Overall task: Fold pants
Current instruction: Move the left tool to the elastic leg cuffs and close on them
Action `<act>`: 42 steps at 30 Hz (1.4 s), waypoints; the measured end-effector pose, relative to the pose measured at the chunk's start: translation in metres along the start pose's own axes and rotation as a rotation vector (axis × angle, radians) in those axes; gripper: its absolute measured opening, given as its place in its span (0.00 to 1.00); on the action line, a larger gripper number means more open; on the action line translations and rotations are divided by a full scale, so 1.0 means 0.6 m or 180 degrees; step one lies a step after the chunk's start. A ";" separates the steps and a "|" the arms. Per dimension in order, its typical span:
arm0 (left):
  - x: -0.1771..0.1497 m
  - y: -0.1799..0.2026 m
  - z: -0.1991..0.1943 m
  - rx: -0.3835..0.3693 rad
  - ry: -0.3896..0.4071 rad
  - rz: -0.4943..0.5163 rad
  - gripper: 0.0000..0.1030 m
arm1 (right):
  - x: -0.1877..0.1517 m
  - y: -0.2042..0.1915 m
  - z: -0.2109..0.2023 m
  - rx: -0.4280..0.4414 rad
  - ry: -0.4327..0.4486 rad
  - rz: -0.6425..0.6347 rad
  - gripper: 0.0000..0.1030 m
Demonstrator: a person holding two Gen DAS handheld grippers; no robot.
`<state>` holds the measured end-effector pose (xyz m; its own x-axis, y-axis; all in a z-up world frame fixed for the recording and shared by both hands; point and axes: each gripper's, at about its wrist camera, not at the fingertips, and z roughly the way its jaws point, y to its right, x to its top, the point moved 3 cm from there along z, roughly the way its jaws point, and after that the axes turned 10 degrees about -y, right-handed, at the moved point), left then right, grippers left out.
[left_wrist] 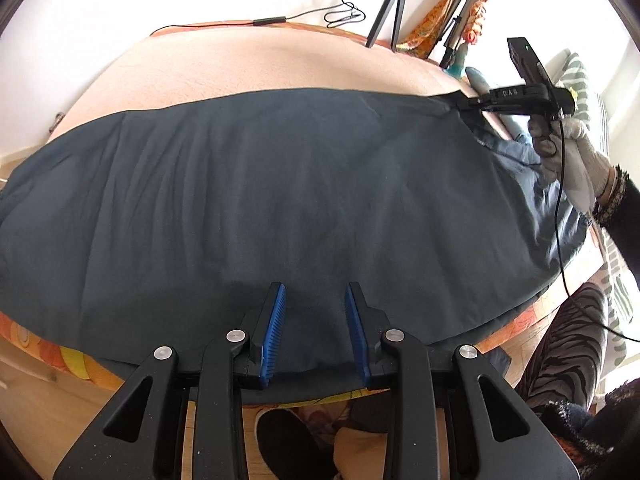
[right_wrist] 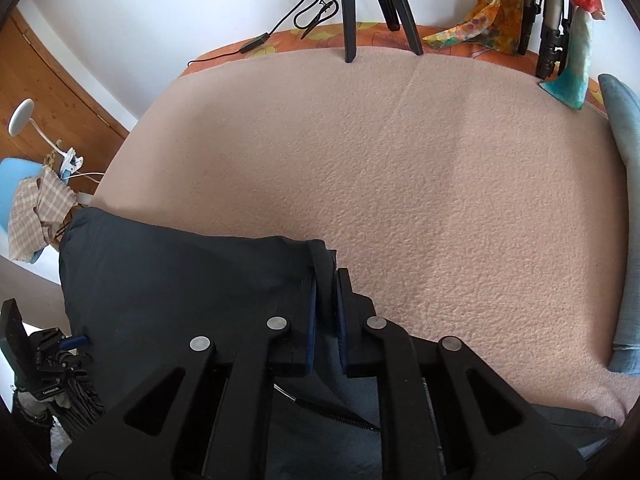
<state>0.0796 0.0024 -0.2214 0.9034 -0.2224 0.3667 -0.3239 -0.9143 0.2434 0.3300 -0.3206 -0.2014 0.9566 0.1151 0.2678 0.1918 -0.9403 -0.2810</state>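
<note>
in the right wrist view alone, the right hand-held gripper [right_wrist: 326,300] pinches the pants [right_wrist: 180,280].

A pink fleece blanket [right_wrist: 420,168] covers the table against a white wall [right_wrist: 180,8], with a black tripod [left_wrist: 390,8] and cable [right_wrist: 280,24] at the far edge, a wooden door [right_wrist: 52,92] and a wooden floor [left_wrist: 36,412] alongside.

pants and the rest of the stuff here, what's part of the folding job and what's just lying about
Job:
dark pants
left gripper
right gripper
pink blanket

Lying about:
black tripod
cable
checked cloth
floral scarf
</note>
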 end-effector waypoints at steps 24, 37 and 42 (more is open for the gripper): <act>0.015 -0.209 -0.318 -0.0671 0.1466 -0.1181 0.53 | -0.132 -0.135 -0.248 0.0114 0.0972 0.0027 0.68; -0.076 -0.425 -0.296 -0.0565 0.1270 -0.2042 0.55 | -0.138 -0.210 -0.246 0.0113 0.0970 0.0042 0.69; -0.095 -0.479 -0.213 -0.0818 0.1150 -0.2355 0.55 | -0.139 -0.230 -0.238 0.0066 0.0928 0.0066 0.69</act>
<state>0.0852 0.3212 -0.1973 0.7765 0.5613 0.2862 0.2196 -0.6668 0.7121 0.1926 -0.2460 -0.0535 0.8575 -0.0038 0.5144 0.1802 -0.9344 -0.3072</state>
